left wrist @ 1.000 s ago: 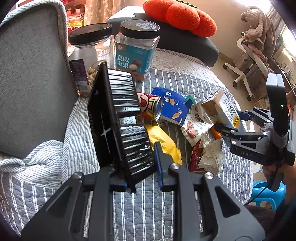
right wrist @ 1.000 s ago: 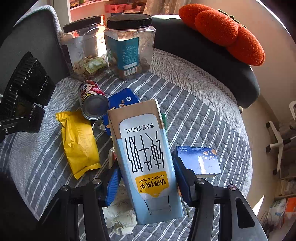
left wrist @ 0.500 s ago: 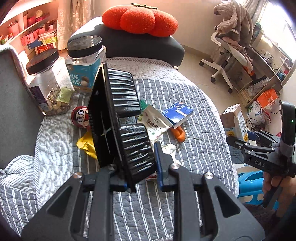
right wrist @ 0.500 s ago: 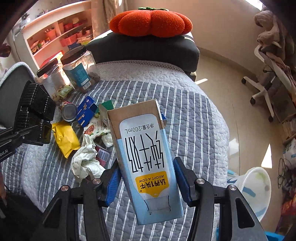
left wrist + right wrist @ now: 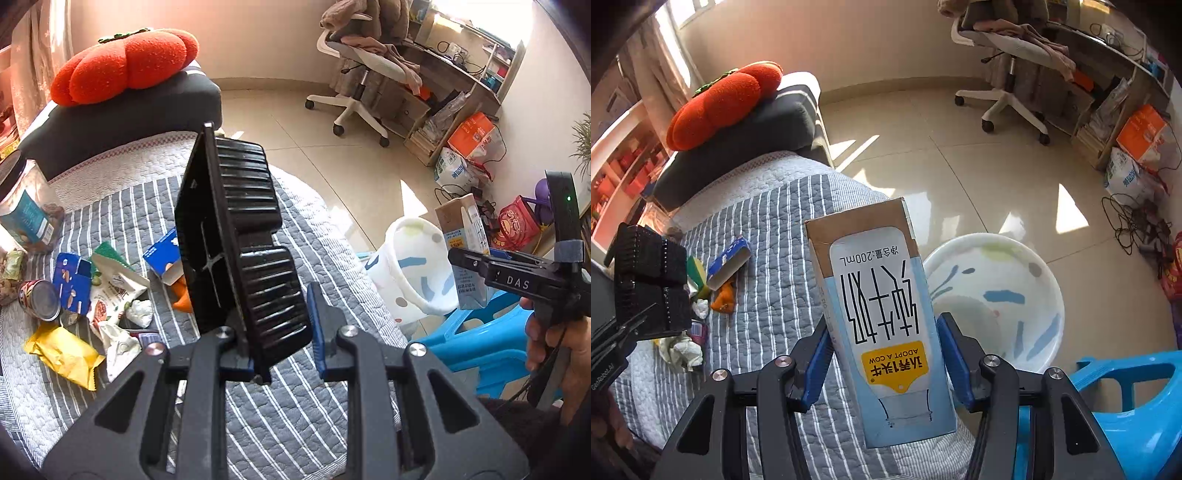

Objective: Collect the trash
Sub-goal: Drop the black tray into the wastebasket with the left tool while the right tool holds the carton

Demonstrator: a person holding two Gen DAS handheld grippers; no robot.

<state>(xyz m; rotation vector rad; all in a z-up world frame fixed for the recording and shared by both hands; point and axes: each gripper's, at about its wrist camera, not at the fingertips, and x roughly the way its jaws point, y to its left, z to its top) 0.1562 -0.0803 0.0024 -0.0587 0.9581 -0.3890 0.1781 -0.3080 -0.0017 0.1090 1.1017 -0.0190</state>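
Both grippers are loaded. Right gripper (image 5: 882,354) has its blue pads (image 5: 814,360) clamped on the sides of a milk carton (image 5: 882,325), held upside down to its own camera, the print inverted and the brown end pointing away. Past the carton and to its right sits a white bin (image 5: 1027,295) with blue and green marks, its mouth open toward the camera; a blue stool (image 5: 1137,391) lies nearer, at lower right. Left wrist view shows the same carton (image 5: 463,236) from the side, just beside the bin's (image 5: 410,273) rim, with the person's hand (image 5: 550,350) on the handle, something the right view cannot show.

Left gripper (image 5: 280,328) grips a black ribbed tray (image 5: 236,251), stood on edge between its fingers and blocking the middle of that view. In the right wrist view the tray (image 5: 650,288) appears at far left, over the bed.

Remaining trash lies on the striped quilt (image 5: 295,413), left of and beyond the left gripper: a yellow wrapper (image 5: 62,354), a can (image 5: 38,299) on its side, blue packets (image 5: 72,282), a snack bag (image 5: 114,291), crumpled tissue (image 5: 118,343), a blue box (image 5: 164,256) and something orange (image 5: 183,299). Right view catches only the box (image 5: 729,260), the orange piece (image 5: 724,299) and tissue (image 5: 681,350); the can and yellow wrapper do not show in it. A jar (image 5: 26,210) stands at the left edge, and a red cushion (image 5: 125,66) rests on a dark armrest (image 5: 122,122) beyond.
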